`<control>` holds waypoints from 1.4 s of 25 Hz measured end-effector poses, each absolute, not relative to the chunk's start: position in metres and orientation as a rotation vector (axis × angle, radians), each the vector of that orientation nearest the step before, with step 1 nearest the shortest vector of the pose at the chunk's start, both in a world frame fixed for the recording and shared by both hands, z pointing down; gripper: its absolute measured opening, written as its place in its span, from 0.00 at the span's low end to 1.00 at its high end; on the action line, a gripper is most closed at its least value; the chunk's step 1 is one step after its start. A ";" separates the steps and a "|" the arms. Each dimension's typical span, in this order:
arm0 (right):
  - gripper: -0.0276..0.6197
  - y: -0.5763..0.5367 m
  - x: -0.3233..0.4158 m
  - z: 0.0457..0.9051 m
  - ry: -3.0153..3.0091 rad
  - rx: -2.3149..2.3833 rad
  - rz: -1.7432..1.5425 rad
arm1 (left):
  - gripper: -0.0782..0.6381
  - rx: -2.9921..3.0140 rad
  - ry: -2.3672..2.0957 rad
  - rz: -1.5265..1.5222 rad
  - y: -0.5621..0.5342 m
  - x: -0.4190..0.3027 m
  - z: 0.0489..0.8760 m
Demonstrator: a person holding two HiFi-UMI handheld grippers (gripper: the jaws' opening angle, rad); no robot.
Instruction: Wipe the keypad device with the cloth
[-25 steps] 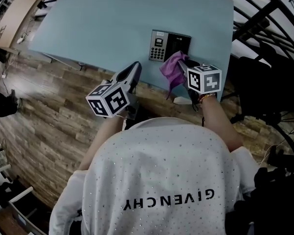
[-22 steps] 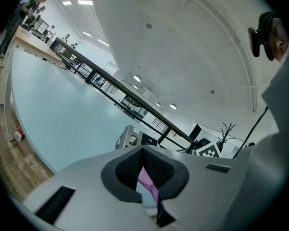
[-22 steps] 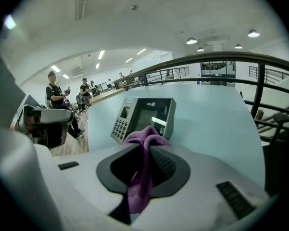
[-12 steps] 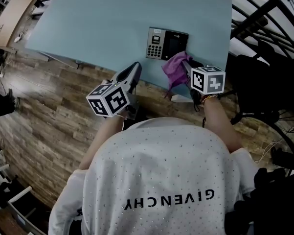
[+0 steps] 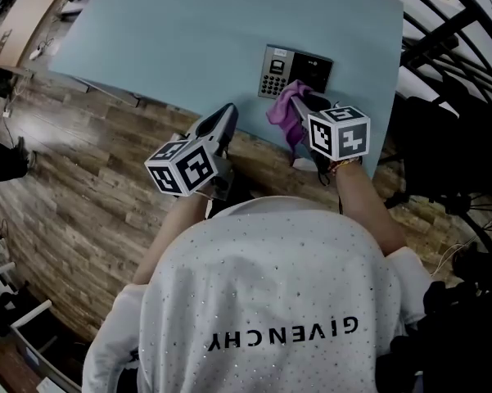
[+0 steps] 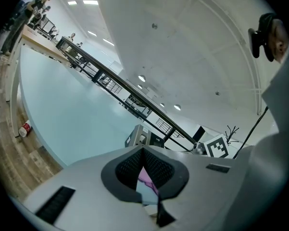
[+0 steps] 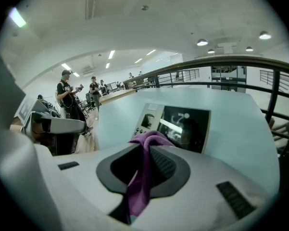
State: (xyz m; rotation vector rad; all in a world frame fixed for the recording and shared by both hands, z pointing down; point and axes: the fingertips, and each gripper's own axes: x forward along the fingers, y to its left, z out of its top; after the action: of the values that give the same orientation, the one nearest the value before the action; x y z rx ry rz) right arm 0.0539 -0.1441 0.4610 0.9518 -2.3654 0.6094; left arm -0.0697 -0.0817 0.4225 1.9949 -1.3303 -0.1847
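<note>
Cloth [image 5: 283, 115] hung pinched in the right gripper [image 5: 303, 105] beside the keypad device [image 5: 280, 65] on the surface [image 5: 188, 39]; the left gripper [image 5: 226, 115] sat closed and empty nearby. Unbraced, the device could slide under wiping.

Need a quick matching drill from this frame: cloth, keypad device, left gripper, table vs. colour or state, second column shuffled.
Column one:
1. cloth
2. keypad device
3. left gripper
4. table

Column two:
a. light blue top
b. jaws together, nothing between them
c. purple, clamped in the right gripper
d. lying flat, buttons beside a dark screen

Pairs: 1-c, 2-d, 3-b, 4-a
</note>
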 end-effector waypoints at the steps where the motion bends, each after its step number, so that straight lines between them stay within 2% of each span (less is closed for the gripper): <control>1: 0.12 -0.143 0.046 0.460 -2.373 0.931 0.597 | 0.11 1.990 -1.338 -0.185 -0.080 -0.073 0.423; 13: 0.12 -0.132 -0.003 0.472 -2.401 0.771 0.542 | 0.11 1.916 -1.395 -0.178 -0.066 -0.101 0.436; 22: 0.12 -0.136 0.053 0.482 -2.366 0.877 0.625 | 0.11 1.960 -1.363 -0.141 -0.071 -0.073 0.434; 30: 0.12 -0.144 0.131 0.489 -2.309 1.033 0.689 | 0.11 2.032 -1.361 -0.158 -0.072 -0.029 0.412; 35: 0.12 -0.150 0.160 0.477 -2.350 1.132 0.842 | 0.11 2.020 -1.359 -0.172 -0.060 -0.018 0.407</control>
State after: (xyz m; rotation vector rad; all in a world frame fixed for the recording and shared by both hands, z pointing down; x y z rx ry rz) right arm 0.1597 -0.1498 0.4768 1.1321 -2.3499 0.8419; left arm -0.0182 -0.0601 0.4072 2.0199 -1.3588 -0.1719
